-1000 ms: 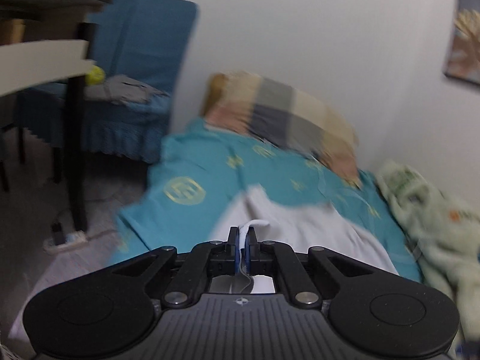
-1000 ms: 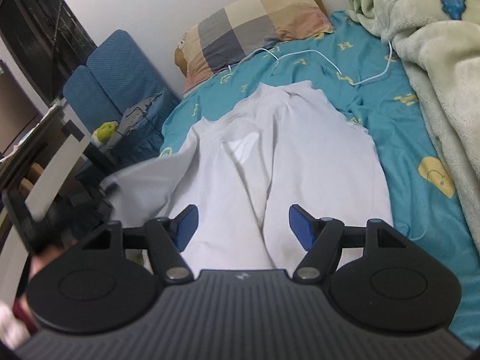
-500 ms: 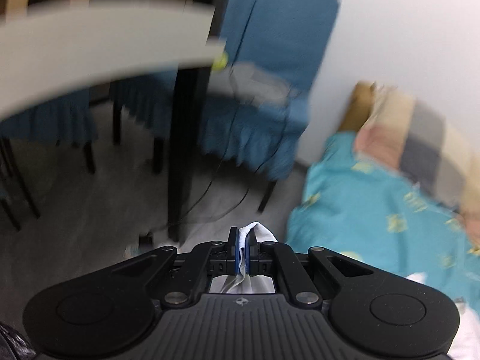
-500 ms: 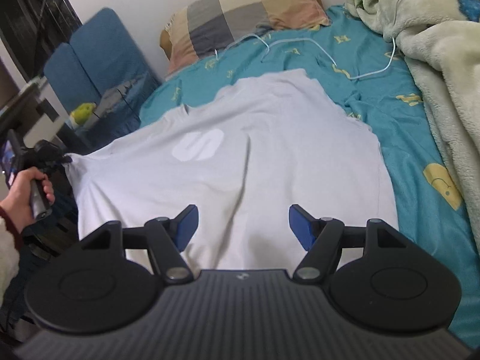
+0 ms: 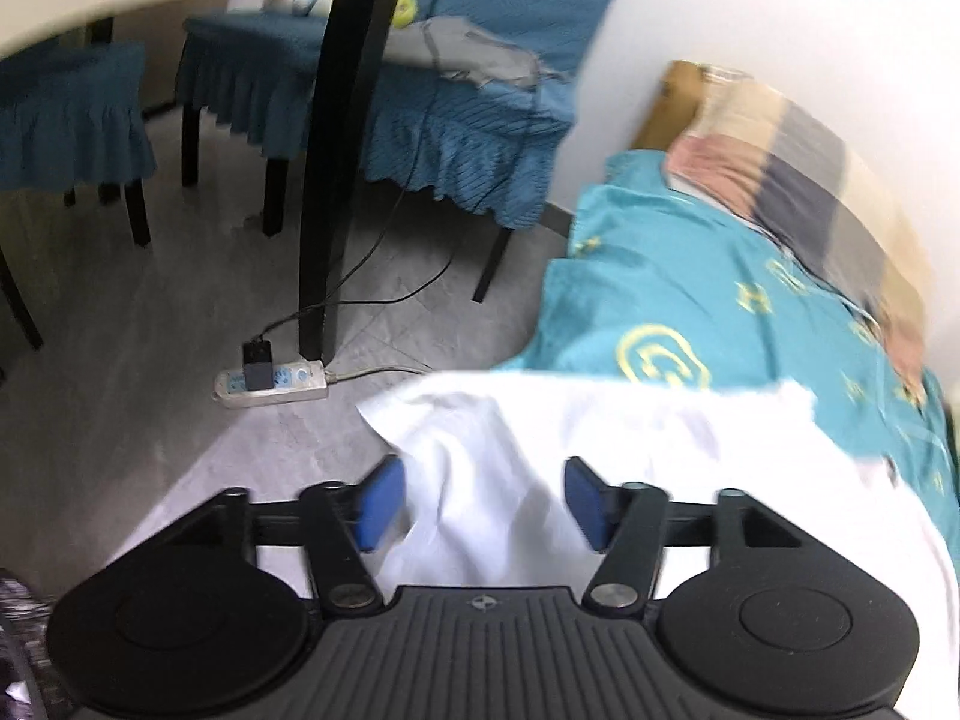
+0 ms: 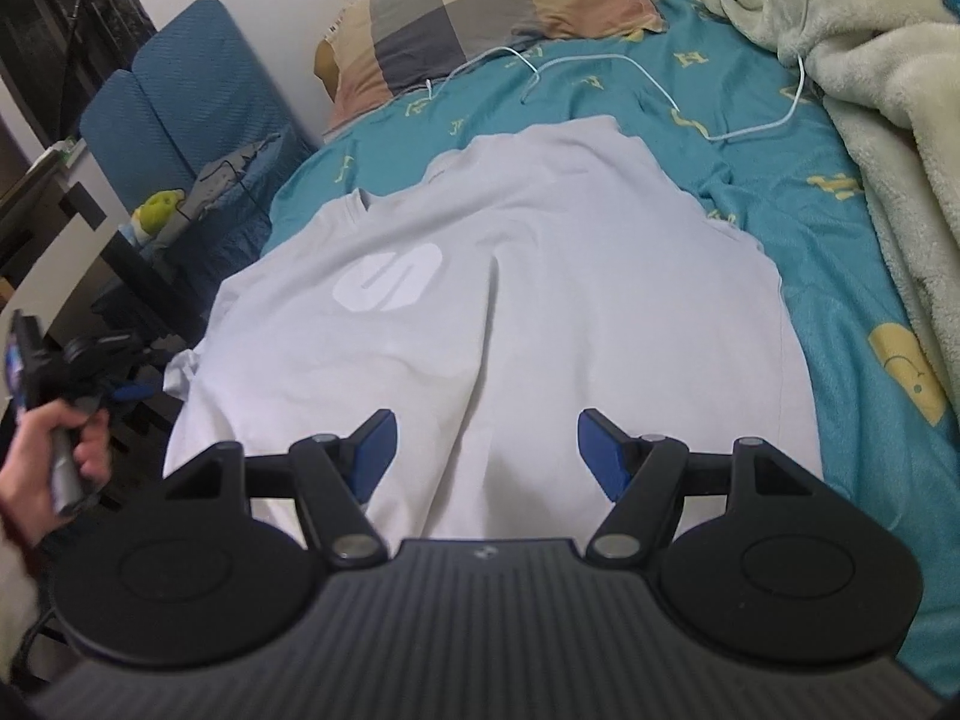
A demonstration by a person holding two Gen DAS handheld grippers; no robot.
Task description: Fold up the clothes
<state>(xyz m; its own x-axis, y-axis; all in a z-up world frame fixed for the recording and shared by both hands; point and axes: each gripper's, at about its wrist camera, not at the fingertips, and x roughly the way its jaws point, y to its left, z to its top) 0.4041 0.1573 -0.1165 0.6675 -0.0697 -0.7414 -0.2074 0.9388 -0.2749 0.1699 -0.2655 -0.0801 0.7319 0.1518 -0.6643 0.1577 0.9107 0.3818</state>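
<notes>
While the left gripper [image 5: 483,501] tilts down over the bed's left edge, its blue pads [image 5: 379,504] stand spread, having just been opening; white cloth lies between them, but neither pad presses it. A second ago those jaws pinched a fold of that cloth tight. The person's left hand [image 6: 57,462] grips the handle, fist closed, beside the bed. The right gripper [image 6: 486,450] also points downward, jaws apart and bare, hovering above the near hem.

The white T-shirt [image 6: 498,324], bunched into a ridge a second ago, now lies spread flat across the teal bedsheet [image 6: 840,300], its sleeve tip hanging over the left edge. It is smooth cotton with one soft crease down the middle and a pale logo on the chest. A checked pillow [image 6: 480,12] sits at the head, a fuzzy pale-green blanket [image 6: 888,120] along the right edge, and a thin white cable [image 6: 630,60] loops between them.
</notes>
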